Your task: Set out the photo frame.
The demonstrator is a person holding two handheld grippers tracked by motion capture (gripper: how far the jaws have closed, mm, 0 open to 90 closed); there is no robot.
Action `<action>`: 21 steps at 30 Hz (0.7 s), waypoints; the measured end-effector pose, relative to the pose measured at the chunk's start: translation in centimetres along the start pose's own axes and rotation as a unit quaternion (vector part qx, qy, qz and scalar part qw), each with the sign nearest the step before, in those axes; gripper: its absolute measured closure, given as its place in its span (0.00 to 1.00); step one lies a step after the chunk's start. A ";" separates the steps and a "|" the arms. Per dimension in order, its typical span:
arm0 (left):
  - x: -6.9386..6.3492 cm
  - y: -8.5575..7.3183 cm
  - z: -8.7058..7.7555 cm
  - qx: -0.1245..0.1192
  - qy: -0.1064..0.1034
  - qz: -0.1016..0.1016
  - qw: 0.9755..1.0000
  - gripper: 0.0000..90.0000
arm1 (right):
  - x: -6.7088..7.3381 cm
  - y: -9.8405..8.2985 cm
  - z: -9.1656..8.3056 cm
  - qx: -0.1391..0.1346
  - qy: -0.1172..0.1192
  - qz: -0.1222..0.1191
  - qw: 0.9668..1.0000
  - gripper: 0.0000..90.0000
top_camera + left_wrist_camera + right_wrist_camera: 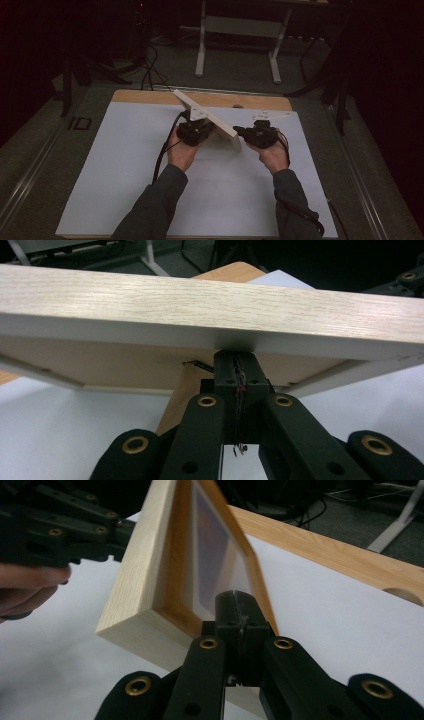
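A light wooden frame [210, 117] with a shallow recessed panel stands tilted on one edge over the white table sheet [150, 175]. My left gripper [197, 129] sits under its left side. In the left gripper view the frame's rim [200, 300] crosses overhead, and the left gripper [235, 367] is shut, its tip pressed up against the rim's underside. My right gripper [242, 132] points at the frame's near corner. It [239, 607] is shut too, with its tip against the inner edge of the frame [135, 600]. The left gripper [120, 532] shows behind the frame there.
The table's wooden back edge [150, 96] has a small notch [237, 106]. Behind the table stand the white legs of another table [202, 45], and cables [150, 70] lie on the dark floor. White sheet spreads to the left, right and front of the hands.
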State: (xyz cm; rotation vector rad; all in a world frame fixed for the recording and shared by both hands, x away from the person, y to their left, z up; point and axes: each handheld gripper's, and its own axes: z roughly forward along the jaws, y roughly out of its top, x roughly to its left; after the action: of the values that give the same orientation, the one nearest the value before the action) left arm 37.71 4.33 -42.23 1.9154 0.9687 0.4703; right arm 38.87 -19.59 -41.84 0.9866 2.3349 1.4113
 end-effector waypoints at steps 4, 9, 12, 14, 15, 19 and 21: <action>0.3 0.1 -0.1 -0.001 0.002 -0.003 1.000 1.00 | 0.4 0.0 0.1 0.003 0.007 -0.006 1.000 1.00; 0.5 0.1 -0.2 0.002 -0.002 0.000 1.000 1.00 | 0.6 -0.2 0.2 0.014 0.010 -0.010 1.000 1.00; 0.6 0.1 -0.2 0.004 -0.005 0.004 1.000 1.00 | 0.5 -0.5 0.3 0.017 0.012 -0.007 1.000 1.00; 0.6 0.1 -0.2 0.004 -0.006 0.004 1.000 1.00 | 0.5 -0.5 0.3 0.017 0.014 -0.006 1.000 1.00; 0.6 0.1 -0.2 0.004 -0.007 0.004 1.000 1.00 | 0.5 -0.6 0.3 0.017 0.018 -0.005 1.000 1.00; 0.8 0.2 -0.2 0.008 -0.008 0.005 1.000 1.00 | 1.0 -0.6 0.4 0.020 0.026 -0.011 0.999 1.00; 0.9 0.2 -0.2 0.010 -0.012 0.006 1.000 1.00 | 1.3 -0.6 0.5 0.022 0.030 -0.017 0.999 1.00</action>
State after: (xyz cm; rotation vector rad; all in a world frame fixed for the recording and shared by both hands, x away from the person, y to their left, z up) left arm 38.27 5.07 -42.02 1.9404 0.9497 0.4443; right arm 37.94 -18.58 -42.42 0.9244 2.4237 1.3996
